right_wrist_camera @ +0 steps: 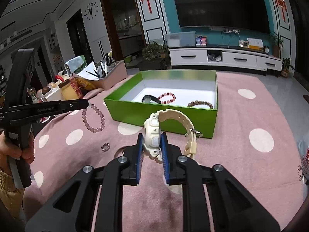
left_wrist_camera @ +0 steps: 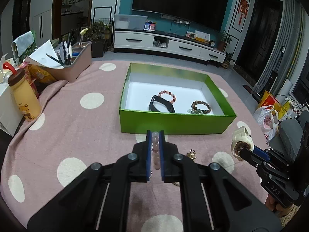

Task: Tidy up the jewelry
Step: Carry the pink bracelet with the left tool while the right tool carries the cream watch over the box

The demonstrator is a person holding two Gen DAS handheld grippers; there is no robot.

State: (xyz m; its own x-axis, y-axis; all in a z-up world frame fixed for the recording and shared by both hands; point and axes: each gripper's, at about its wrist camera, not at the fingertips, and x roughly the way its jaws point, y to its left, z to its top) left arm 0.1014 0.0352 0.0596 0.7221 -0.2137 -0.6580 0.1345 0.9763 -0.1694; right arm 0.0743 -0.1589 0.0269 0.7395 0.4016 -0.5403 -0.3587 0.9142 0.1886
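A green box with a white floor sits on the pink dotted cloth; it also shows in the right wrist view. Inside lie a black band, a red bead bracelet and a brown bead bracelet. My left gripper is shut on a pale pink bead bracelet, held above the cloth just before the box's near wall. My right gripper is shut on a cream watch, held above the cloth to the right of the left gripper, near the box.
A small silver ring and a gold trinket lie on the cloth near the grippers. A yellow bottle and a pen holder tray stand at the left. Bags sit beyond the table's right edge.
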